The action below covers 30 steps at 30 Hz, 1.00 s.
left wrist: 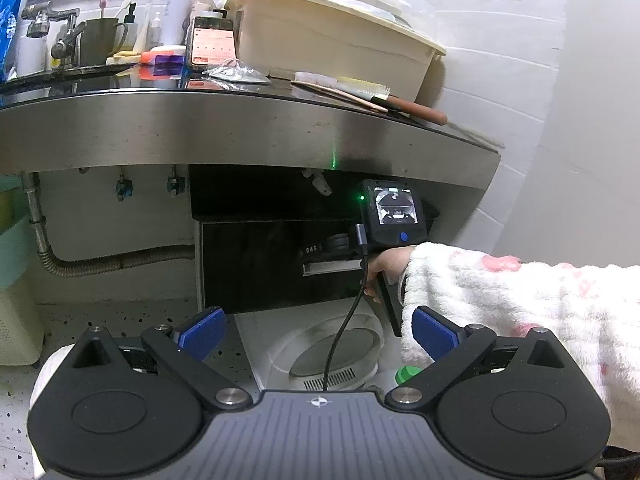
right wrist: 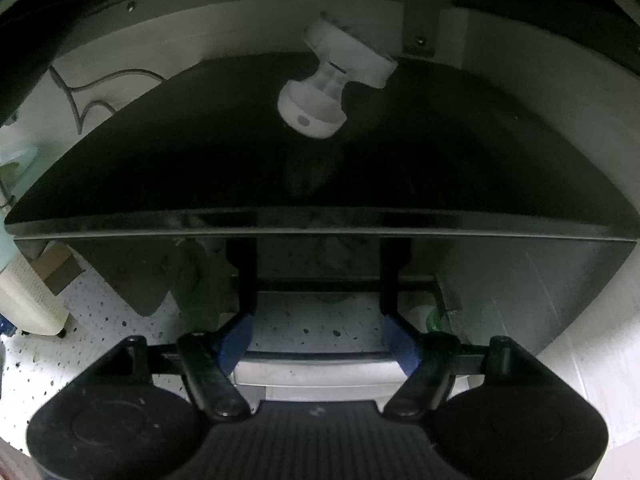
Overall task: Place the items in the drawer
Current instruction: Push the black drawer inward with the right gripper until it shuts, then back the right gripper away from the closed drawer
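A glossy black drawer cabinet point(left wrist: 256, 264) stands under the steel-edged bathroom counter point(left wrist: 240, 128). My right gripper, seen from behind in the left wrist view point(left wrist: 394, 216), is held by a hand in a fluffy white sleeve at the drawer's metal handle point(left wrist: 332, 266). In the right wrist view my right gripper point(right wrist: 318, 320) is open, its blue-padded fingers reaching under the black drawer front point(right wrist: 320, 168), at the handle bar. My left gripper point(left wrist: 316, 332) is open and empty, low above the floor in front of the cabinet.
On the counter lie a phone point(left wrist: 212, 40), brushes point(left wrist: 360, 92), a foil pack, bottles, a cup and a cream bin point(left wrist: 332, 44). A tap stands at the left. A white round appliance point(left wrist: 336, 352) sits on the floor. A white knob-shaped fitting point(right wrist: 332, 84) hangs under the counter.
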{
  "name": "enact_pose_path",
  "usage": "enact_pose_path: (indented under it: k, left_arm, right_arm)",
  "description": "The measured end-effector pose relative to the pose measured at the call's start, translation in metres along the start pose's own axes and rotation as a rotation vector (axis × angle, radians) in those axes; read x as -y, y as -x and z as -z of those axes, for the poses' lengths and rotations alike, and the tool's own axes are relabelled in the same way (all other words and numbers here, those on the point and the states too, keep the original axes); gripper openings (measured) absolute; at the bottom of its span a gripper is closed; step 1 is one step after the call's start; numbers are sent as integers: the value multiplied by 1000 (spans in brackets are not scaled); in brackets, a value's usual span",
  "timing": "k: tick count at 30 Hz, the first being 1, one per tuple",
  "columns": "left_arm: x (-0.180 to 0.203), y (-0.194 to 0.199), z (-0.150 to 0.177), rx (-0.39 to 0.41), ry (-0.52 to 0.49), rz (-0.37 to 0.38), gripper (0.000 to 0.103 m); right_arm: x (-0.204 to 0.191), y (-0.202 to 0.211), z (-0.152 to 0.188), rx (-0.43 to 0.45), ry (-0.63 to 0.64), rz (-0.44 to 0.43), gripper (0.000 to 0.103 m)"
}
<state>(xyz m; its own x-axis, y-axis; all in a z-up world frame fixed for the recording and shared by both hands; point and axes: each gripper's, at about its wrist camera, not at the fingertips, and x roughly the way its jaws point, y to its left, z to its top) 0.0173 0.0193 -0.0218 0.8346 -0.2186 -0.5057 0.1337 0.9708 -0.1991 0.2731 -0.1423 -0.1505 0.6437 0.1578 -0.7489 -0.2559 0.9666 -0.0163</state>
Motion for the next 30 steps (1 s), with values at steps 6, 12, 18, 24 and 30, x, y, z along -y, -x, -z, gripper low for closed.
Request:
enact_pose_path:
  k: [6, 12, 18, 24, 30]
  left_arm:
    - [-3, -5, -4, -9, 5, -8, 101]
    - [-3, -5, -6, -6, -4, -20, 101]
    - [-4, -5, -7, -3, -12, -39, 101]
    - [-8, -10, -11, -2, 8, -52, 101]
    - [-13, -14, -16, -7, 35, -69, 101]
  right_arm:
    - [0, -7, -6, 8, -3, -4, 73]
    - [1, -6, -8, 26, -5, 10, 72]
    - [11, 27, 4, 118, -18, 42, 77]
    - [22, 82, 38, 174, -11, -5, 90]
    - [27, 127, 65, 177, -117, -29, 100]
